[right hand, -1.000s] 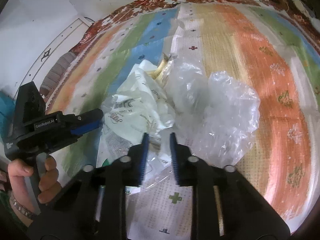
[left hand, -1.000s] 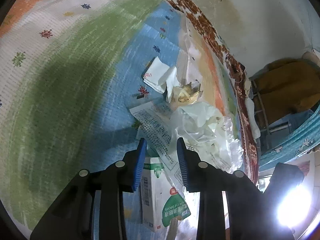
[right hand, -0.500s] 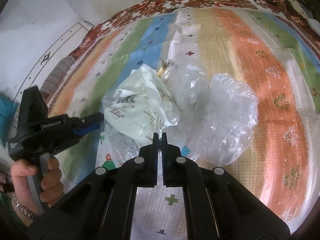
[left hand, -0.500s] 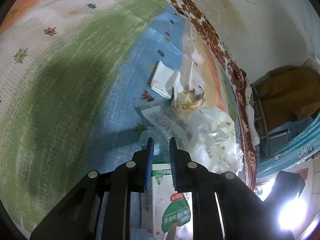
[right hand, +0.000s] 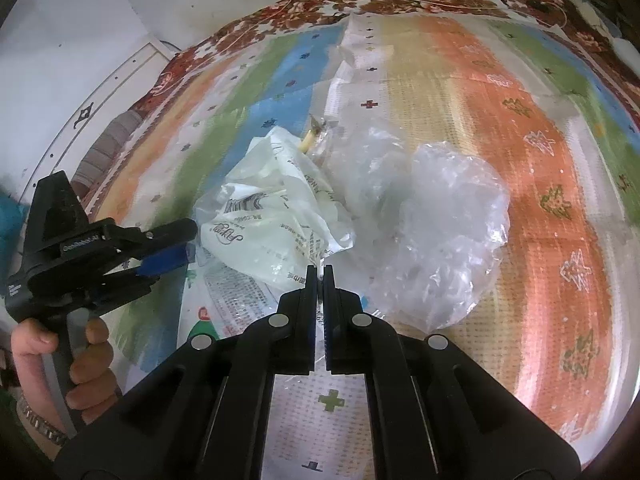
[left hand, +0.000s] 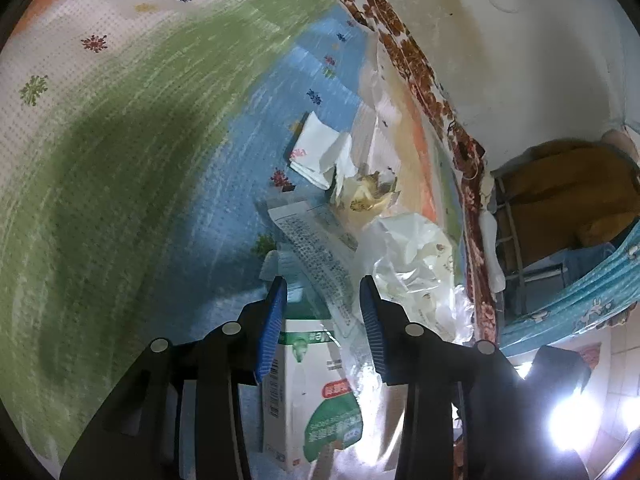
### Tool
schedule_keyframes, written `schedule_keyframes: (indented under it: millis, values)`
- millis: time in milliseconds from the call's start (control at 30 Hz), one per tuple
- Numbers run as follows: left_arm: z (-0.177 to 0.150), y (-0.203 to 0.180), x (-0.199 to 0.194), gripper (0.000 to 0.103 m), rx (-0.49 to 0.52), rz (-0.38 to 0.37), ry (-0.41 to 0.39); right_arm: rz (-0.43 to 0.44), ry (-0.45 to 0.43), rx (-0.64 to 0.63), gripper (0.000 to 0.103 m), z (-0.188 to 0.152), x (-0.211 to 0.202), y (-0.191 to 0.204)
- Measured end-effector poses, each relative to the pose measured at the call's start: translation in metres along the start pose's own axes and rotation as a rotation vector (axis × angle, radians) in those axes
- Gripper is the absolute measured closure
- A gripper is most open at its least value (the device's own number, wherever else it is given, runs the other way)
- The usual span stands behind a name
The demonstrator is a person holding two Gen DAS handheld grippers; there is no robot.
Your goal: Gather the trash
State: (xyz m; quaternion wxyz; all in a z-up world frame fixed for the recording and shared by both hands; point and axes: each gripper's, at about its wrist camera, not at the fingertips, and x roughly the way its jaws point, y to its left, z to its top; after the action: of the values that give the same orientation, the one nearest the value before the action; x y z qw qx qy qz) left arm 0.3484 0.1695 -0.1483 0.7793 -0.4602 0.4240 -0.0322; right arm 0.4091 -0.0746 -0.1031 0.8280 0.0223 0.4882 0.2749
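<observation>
The right gripper (right hand: 319,276) has gone from parted to pressed together within the last second, and it now pinches the lower edge of the white printed plastic bag (right hand: 276,224): a thin fold of film sits between the closed tips. The bag itself lies crumpled on the striped mat (right hand: 540,128), touching the clear plastic bag (right hand: 444,232) to its right, with a printed leaflet (right hand: 236,292) under its near edge.

The left gripper (left hand: 323,312) has narrowed and then spread again. Its jaws have just been opening and now stand apart, pressing on nothing. Between and below them lie the green-and-white carton (left hand: 316,392) and the leaflet (left hand: 316,256), neither gripped. Further off lie a folded white wrapper (left hand: 316,152) and a yellowish scrap (left hand: 364,196).

So one piece of trash looks secured on the right, ready to be lifted or held as the collecting bag. On the left, the attempt on the carton seems to have been let go, so that grasp probably needs a fresh try.
</observation>
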Motion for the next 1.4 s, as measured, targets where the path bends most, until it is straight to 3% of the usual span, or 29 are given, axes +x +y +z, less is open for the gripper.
schedule_keyframes:
  millis: [300, 400, 467, 567, 967, 1167, 1400]
  values:
    - [-0.003, 0.001, 0.01, 0.068, -0.021, -0.001, 0.009, -0.012, -0.007, 0.003, 0.101, 0.0, -0.001, -0.002]
    - [-0.002, 0.0, 0.011, 0.079, -0.016, -0.005, -0.002, -0.015, -0.007, -0.001, 0.101, -0.001, -0.001, -0.002]
    - [-0.001, -0.002, 0.012, 0.093, -0.012, -0.01, -0.005, -0.018, -0.008, -0.005, 0.101, -0.002, -0.002, -0.001]
    - [-0.001, -0.009, 0.011, 0.101, 0.012, -0.013, -0.009, -0.018, -0.01, -0.007, 0.101, -0.001, -0.004, -0.001]
    - [0.003, -0.039, -0.04, 0.103, 0.037, 0.002, -0.09, -0.023, -0.071, -0.052, 0.102, 0.003, -0.042, 0.014]
    - [-0.009, -0.067, -0.069, 0.103, 0.169, 0.097, -0.116, -0.036, -0.089, -0.069, 0.102, -0.002, -0.061, 0.019]
    - [-0.021, -0.093, -0.109, 0.103, 0.262, 0.124, -0.169, -0.073, -0.135, -0.106, 0.102, -0.01, -0.094, 0.028]
